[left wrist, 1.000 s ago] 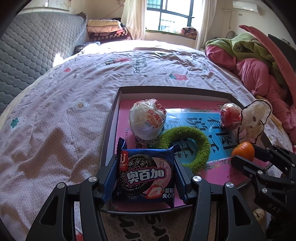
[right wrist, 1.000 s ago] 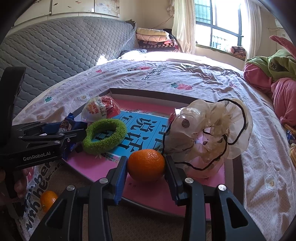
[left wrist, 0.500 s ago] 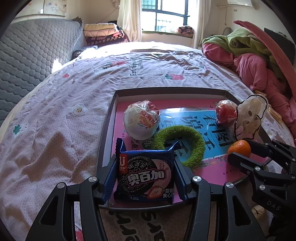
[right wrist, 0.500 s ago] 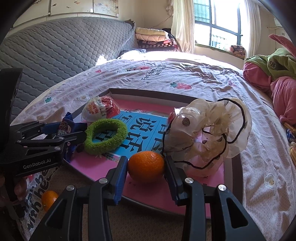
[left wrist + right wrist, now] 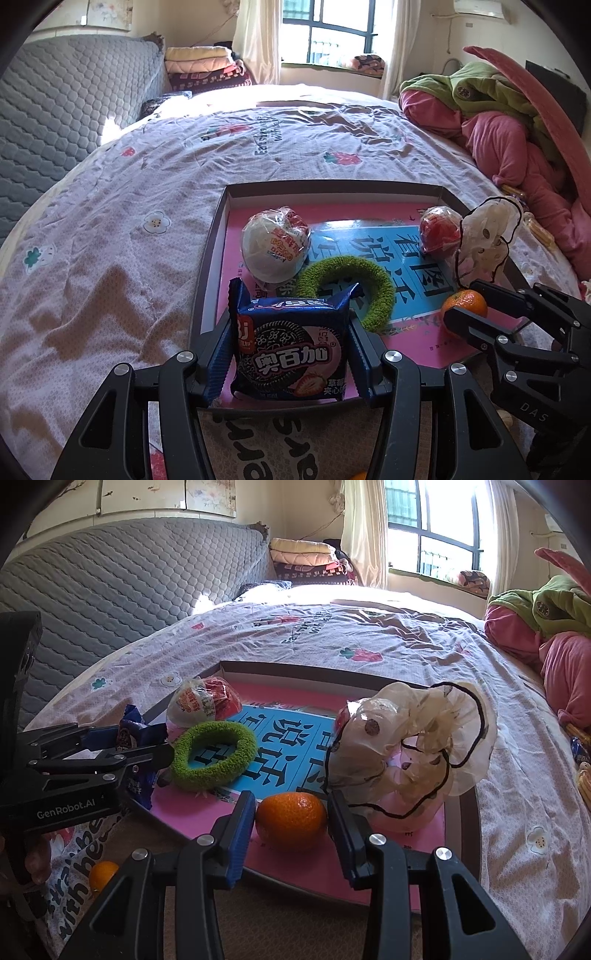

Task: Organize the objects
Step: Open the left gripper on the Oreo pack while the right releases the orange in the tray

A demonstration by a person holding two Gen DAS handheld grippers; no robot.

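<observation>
Left wrist view: your left gripper (image 5: pixel 291 363) has its jaws clamped on the sides of the blue cookie packet (image 5: pixel 291 350), held low at the near-left corner of the tray (image 5: pixel 212 254); whether its bottom edge touches the pink floor, you cannot tell from here. Just beyond it lies the green fuzzy ring (image 5: pixel 351 290), and behind that the wrapped white-and-red ball (image 5: pixel 275 245).

In the right wrist view, your right gripper (image 5: pixel 291 829) has its jaws around the orange (image 5: pixel 291 825); the left pad touches the fruit, while the right one looks a shade off it, so this reads as a grip being let go, or barely kept. The orange appears to rest on the tray floor near the front edge, just beside the frilly sheer scrunchie (image 5: pixel 417 753).

You seem to be at the placing step, both items delivered into the tray. Next, spread each pair of jaws fully and draw straight back, keeping clear of the ring and the scrunchie. A second small orange (image 5: pixel 102 875) lies outside the tray on the bed (image 5: pixel 369 635) and likely wants collecting.
</observation>
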